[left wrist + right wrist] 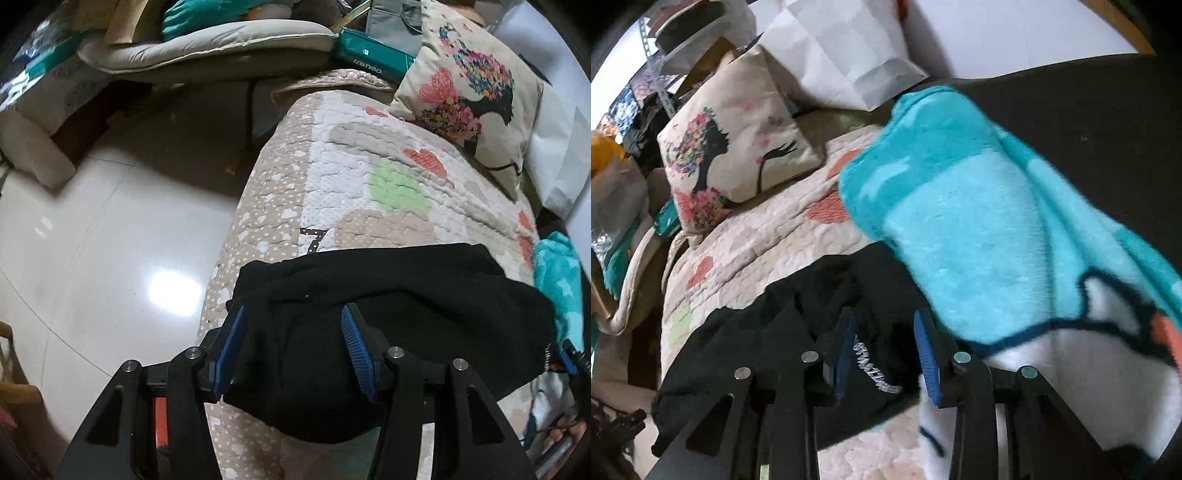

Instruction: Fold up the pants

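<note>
The black pants [388,306] lie bunched in a folded heap on the quilted sofa cover [332,177]. My left gripper [295,347] is open, its blue pads either side of the left part of the pants, just above the cloth. In the right wrist view the pants [768,332] lie under my right gripper [890,354], which is open over the right end where a white printed label [871,365] shows. The right gripper's tip also shows in the left wrist view [570,356].
A turquoise fleece blanket [979,229] lies against the pants on the right. A printed cushion [465,92] and a white paper bag [846,55] stand at the back. The sofa edge drops to a shiny tiled floor [110,258] on the left.
</note>
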